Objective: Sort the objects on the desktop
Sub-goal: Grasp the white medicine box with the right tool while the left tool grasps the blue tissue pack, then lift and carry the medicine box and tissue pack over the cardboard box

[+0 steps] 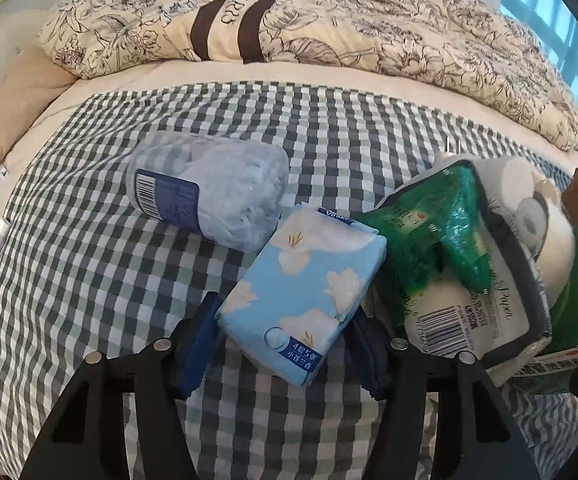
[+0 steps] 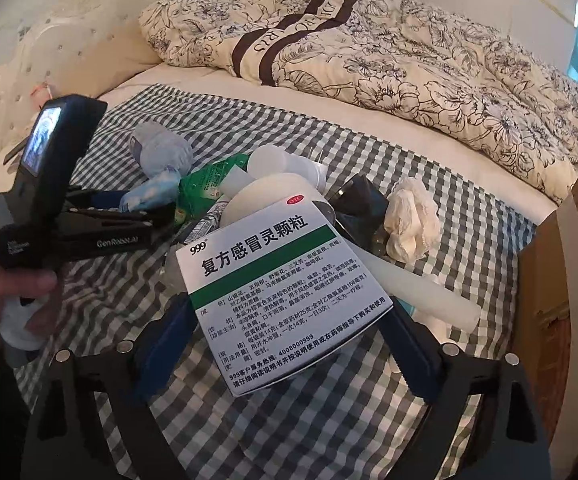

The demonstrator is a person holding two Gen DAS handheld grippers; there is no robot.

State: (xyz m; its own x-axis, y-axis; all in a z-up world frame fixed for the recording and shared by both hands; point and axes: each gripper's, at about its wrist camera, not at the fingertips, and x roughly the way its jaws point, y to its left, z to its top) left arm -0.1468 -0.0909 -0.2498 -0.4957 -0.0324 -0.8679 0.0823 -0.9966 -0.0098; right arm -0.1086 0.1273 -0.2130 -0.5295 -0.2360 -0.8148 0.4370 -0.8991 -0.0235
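With our left gripper (image 1: pixel 285 340) pinching the tissue pack (image 1: pixel 303 300) beside the green packet (image 1: pixel 429 236) and our right gripper (image 2: pixel 289 332) clamping the medicine box (image 2: pixel 285 300), either could slip from a corner-only hold.

We see a floral quilt (image 1: pixel 329 28) bunched at 12 o'clock on the bed (image 2: pixel 217 80), a checked cloth (image 1: pixel 89 280) spread below it, and a cardboard box (image 2: pixel 561 280) at 3 o'clock.
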